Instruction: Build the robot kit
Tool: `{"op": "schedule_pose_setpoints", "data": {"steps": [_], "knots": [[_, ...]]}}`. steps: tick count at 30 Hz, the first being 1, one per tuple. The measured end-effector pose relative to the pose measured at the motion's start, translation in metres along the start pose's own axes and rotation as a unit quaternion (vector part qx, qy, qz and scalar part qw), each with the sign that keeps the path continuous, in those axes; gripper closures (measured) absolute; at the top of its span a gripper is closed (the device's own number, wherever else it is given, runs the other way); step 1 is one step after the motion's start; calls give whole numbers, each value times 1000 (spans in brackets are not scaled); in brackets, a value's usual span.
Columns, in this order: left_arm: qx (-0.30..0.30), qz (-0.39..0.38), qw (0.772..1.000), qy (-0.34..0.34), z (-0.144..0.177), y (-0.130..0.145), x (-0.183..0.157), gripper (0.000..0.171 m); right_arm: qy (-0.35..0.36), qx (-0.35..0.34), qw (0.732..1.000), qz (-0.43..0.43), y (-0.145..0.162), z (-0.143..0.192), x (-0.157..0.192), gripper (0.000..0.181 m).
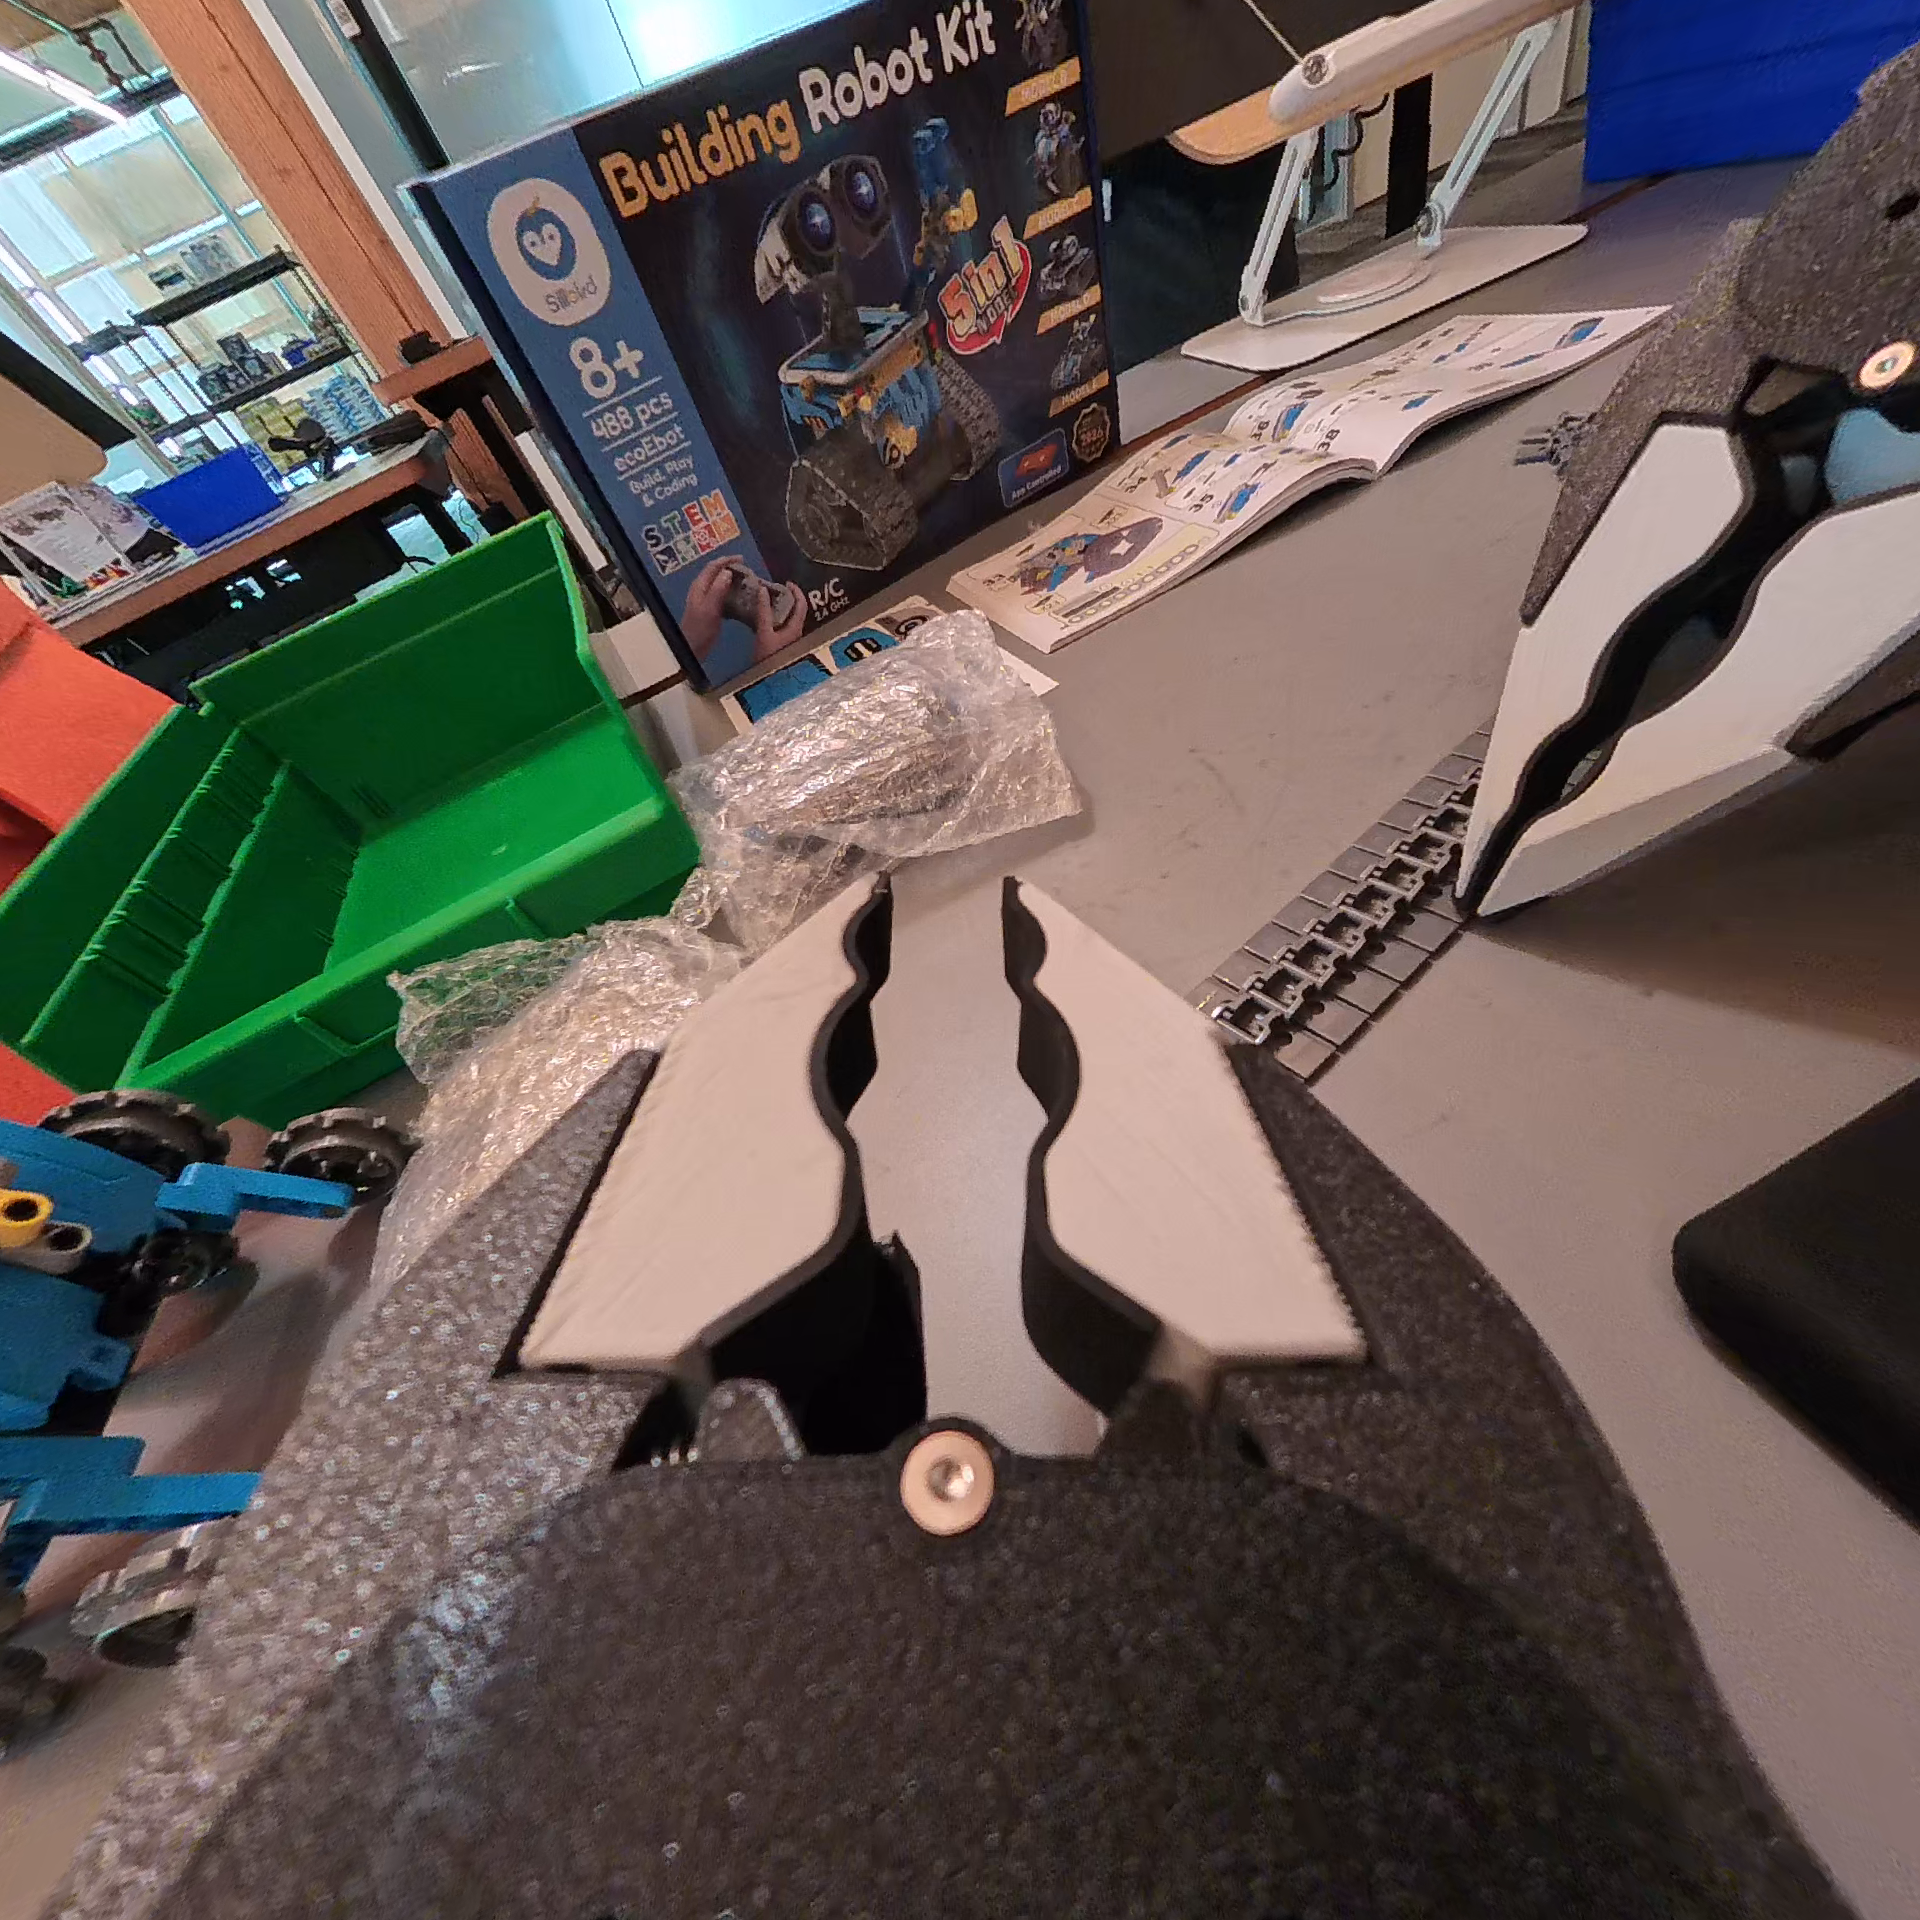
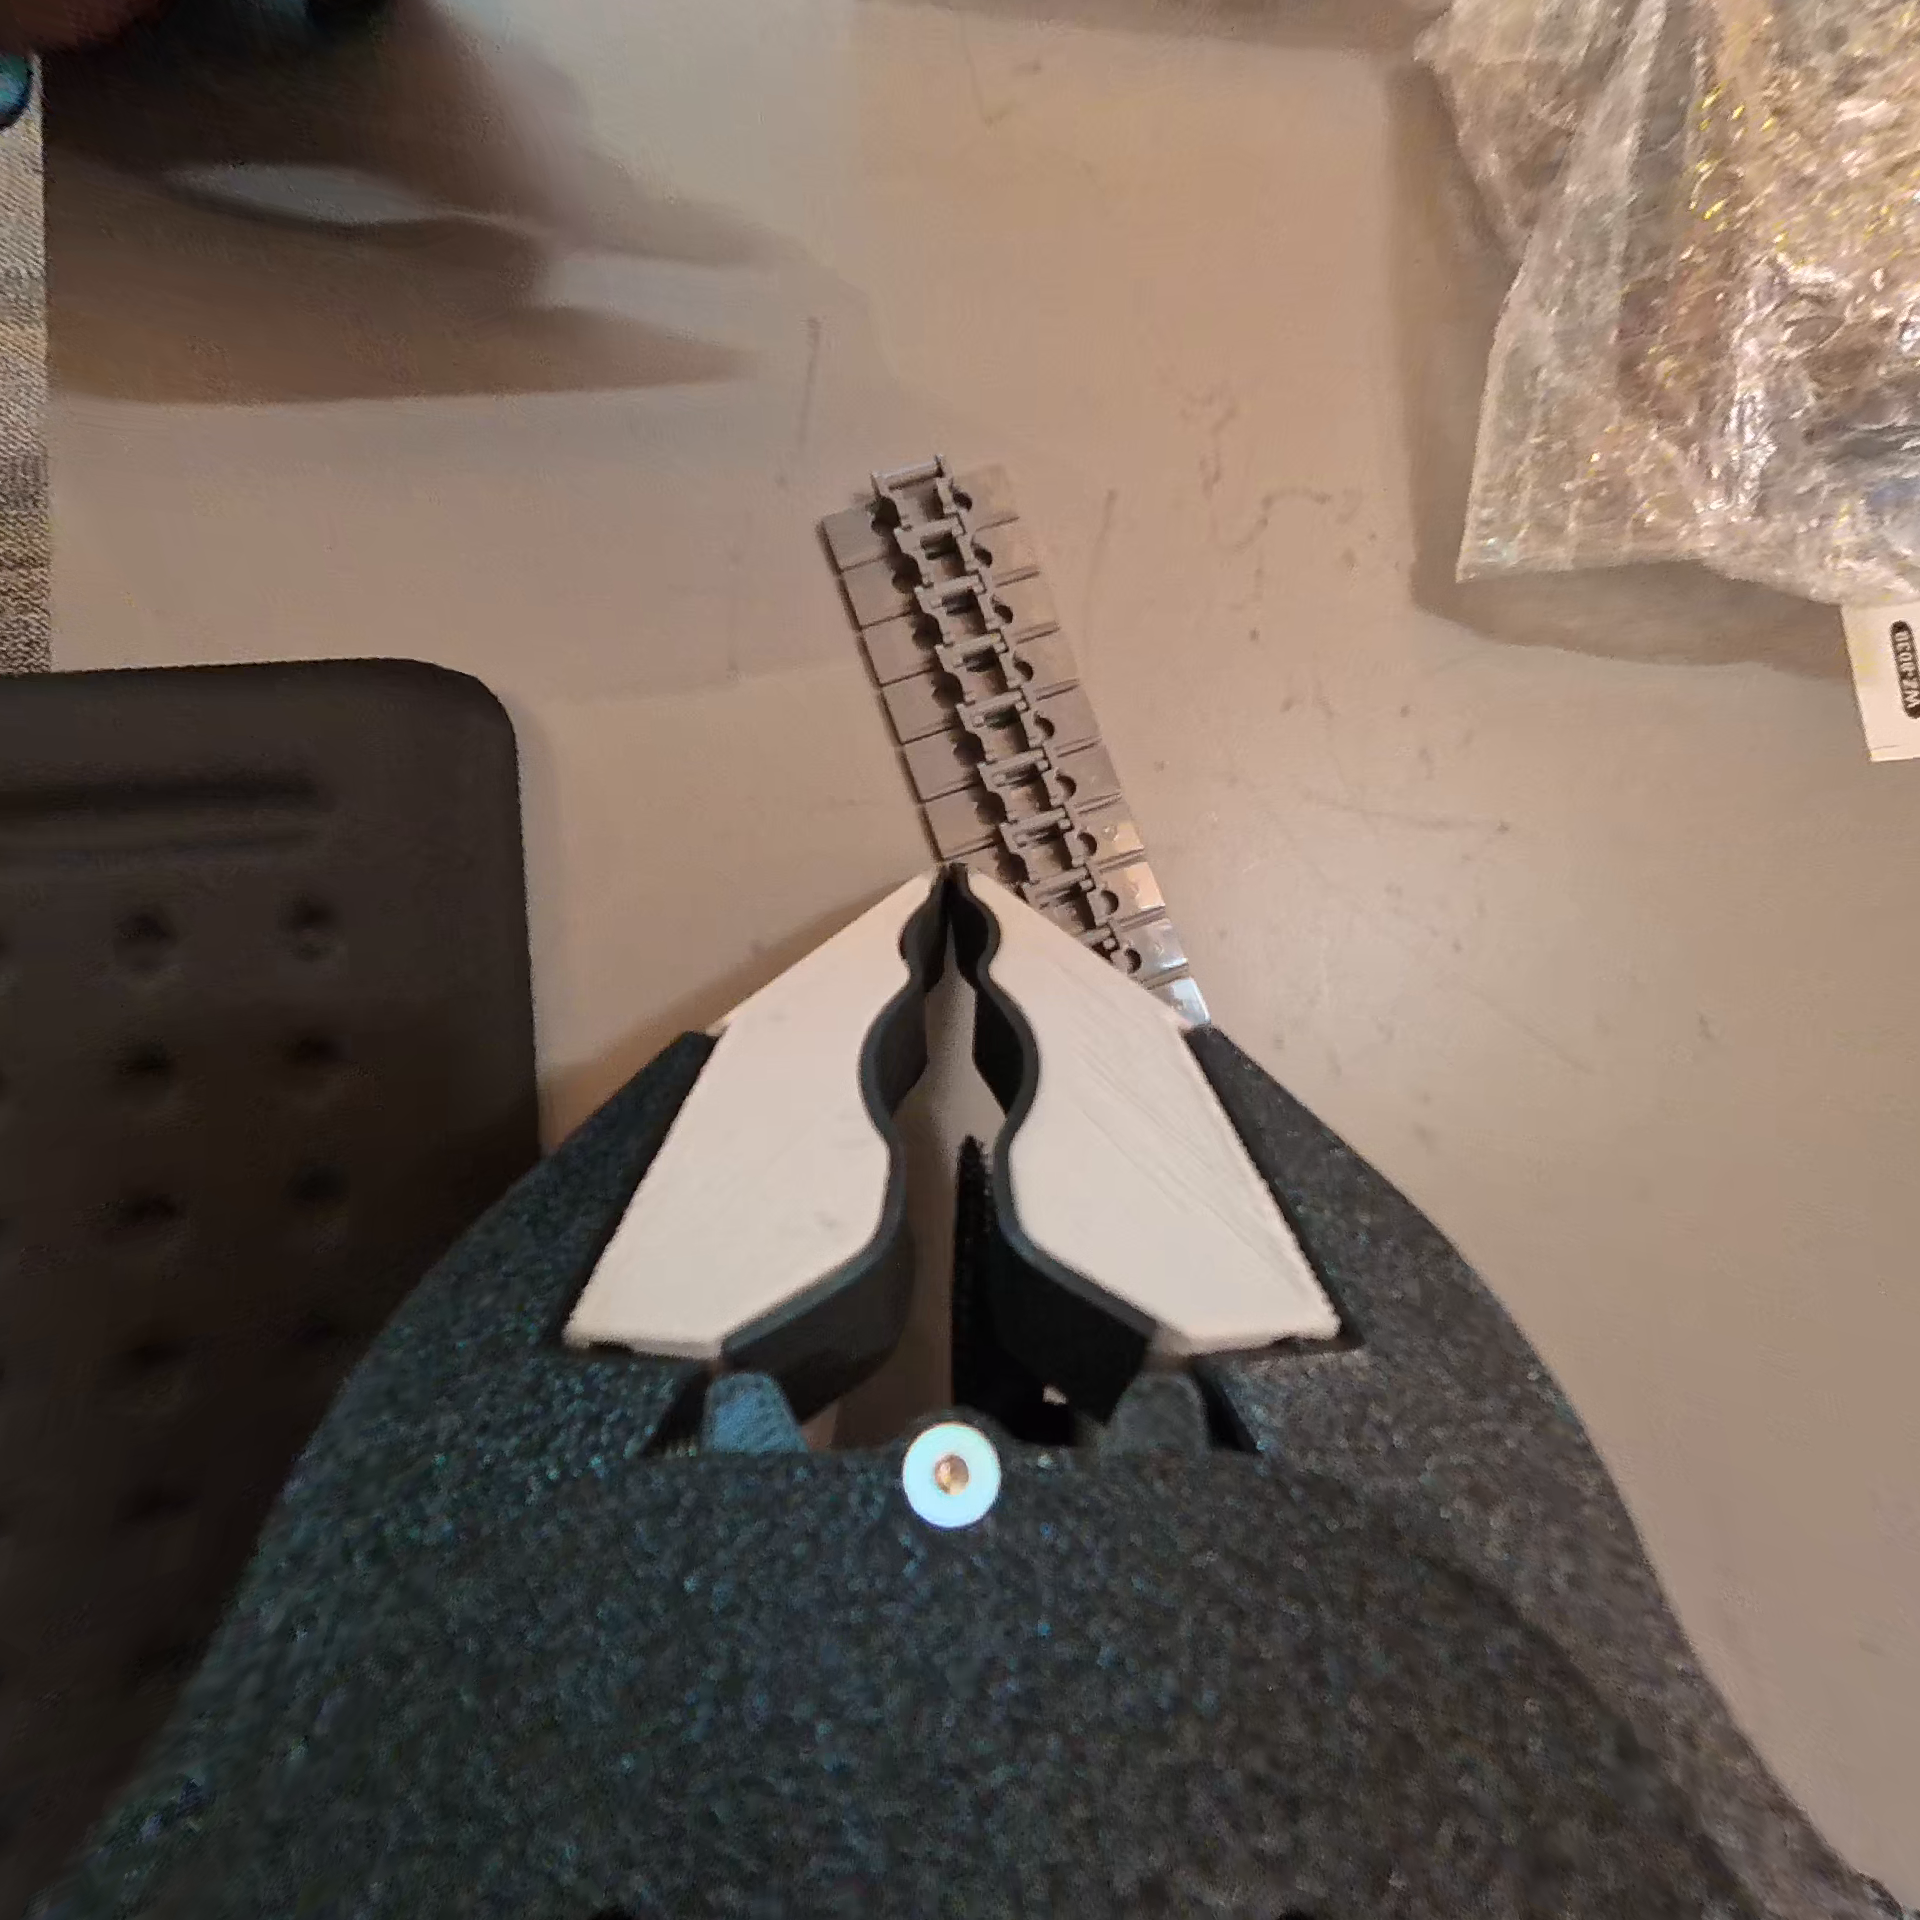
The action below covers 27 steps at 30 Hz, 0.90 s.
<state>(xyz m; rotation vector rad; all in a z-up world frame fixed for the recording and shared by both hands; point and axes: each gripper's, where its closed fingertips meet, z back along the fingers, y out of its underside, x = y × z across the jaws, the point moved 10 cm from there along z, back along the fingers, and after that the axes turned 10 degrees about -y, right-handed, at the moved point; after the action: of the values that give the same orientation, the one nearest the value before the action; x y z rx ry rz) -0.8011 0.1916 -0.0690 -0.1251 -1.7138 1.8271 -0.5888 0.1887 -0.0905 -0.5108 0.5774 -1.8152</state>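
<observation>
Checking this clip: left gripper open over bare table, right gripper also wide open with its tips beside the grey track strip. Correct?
Not quite. The right gripper is shut, not wide open: the right wrist view shows its fingertips meeting, and the left wrist view agrees. The rest holds: its tips sit beside the grey track strip on the table, and the left gripper is open over bare table.

Bare tabletop (image 1: 1226,748) between bubble wrap (image 1: 894,727) leftward and track strip (image 2: 997,717) rightward.
</observation>
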Motion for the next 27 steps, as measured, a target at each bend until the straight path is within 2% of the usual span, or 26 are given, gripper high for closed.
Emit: {"op": "schedule_pose_setpoints", "data": {"steps": [27], "knots": [[-11, 39, 999, 8, 2, 0, 8, 151, -12, 2, 1000, 8, -18, -14, 2, 181]]}}
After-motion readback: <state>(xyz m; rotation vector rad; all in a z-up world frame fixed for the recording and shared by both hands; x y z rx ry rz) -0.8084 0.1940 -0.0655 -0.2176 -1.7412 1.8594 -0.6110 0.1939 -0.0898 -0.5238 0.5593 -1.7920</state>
